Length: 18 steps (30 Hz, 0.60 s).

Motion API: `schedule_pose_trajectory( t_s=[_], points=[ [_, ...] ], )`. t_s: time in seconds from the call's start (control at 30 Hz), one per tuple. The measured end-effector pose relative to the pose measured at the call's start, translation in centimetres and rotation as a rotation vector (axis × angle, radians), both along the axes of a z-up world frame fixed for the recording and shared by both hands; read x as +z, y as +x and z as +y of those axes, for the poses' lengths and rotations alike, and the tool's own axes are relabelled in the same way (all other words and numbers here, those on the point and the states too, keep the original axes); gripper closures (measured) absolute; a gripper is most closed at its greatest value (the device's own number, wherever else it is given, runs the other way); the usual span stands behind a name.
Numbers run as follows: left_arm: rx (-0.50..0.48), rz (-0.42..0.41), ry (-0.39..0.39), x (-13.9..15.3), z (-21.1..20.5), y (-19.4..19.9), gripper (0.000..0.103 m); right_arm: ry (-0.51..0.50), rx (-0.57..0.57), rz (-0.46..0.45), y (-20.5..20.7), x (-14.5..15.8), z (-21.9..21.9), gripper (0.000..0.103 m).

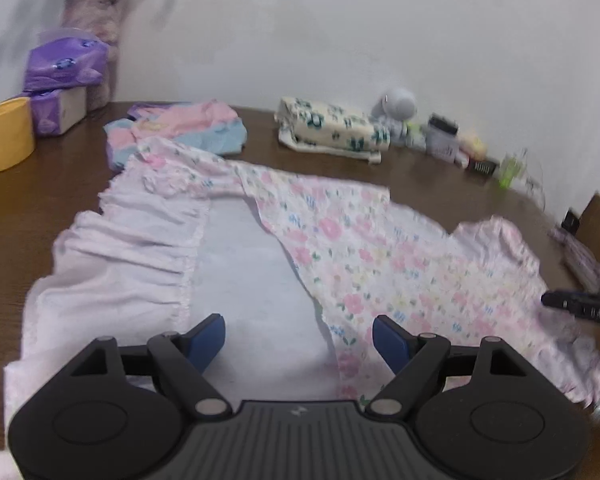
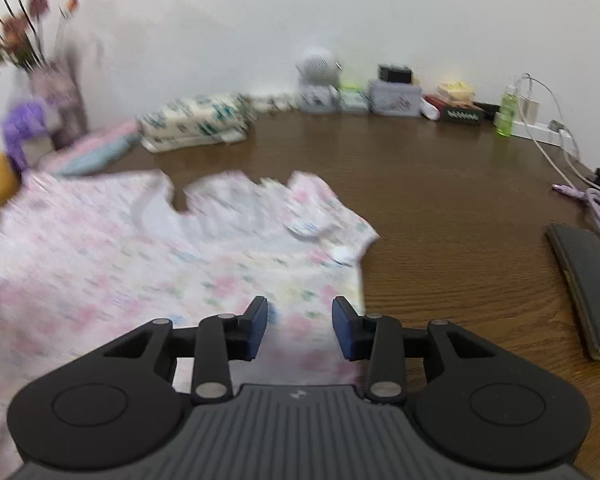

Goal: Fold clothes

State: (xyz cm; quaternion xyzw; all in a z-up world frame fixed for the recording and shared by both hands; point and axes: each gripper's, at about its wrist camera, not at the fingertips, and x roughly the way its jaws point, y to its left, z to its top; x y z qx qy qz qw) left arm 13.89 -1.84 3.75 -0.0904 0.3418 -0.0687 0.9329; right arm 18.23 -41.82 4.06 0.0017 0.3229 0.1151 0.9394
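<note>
With the floral dress (image 1: 364, 256) spread across the middle of the wooden surface (image 2: 440, 200), one side already folded over, both the left gripper (image 1: 299, 340) and right gripper (image 2: 300, 326) hover with jaws apart, empty, so a shallow pinch risks dragging the fold crooked.

Both grippers spread, nothing between the pads.
I had the left gripper (image 1: 299, 336) gaping wide; the right gripper (image 2: 300, 328) was parted more narrowly, its tip showing at the left view's edge.
</note>
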Motion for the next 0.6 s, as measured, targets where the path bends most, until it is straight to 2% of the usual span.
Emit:
schedule_pose_trajectory(
  t_s=[0.17, 0.3, 0.47, 0.6],
  points=[
    [-0.005, -0.054, 0.016, 1.4, 0.6, -2.1, 0.023, 0.008, 0.134, -0.054, -2.9, 1.6, 2.9, 0.066],
    [-0.016, -0.058, 0.039, 1.3, 0.6, -3.4, 0.023, -0.036, 0.187, -0.038, -3.0, 0.8, 5.7, 0.066],
    [-0.009, -0.054, 0.063, 0.7, 1.3, -4.4, 0.023, -0.080, 0.197, 0.003, -2.8, -0.7, 7.5, 0.066],
    [-0.004, -0.039, 0.052, 0.1, 2.0, -4.9, 0.023, -0.092, 0.170, 0.012, -3.1, -1.2, 7.6, 0.066]
  ],
)
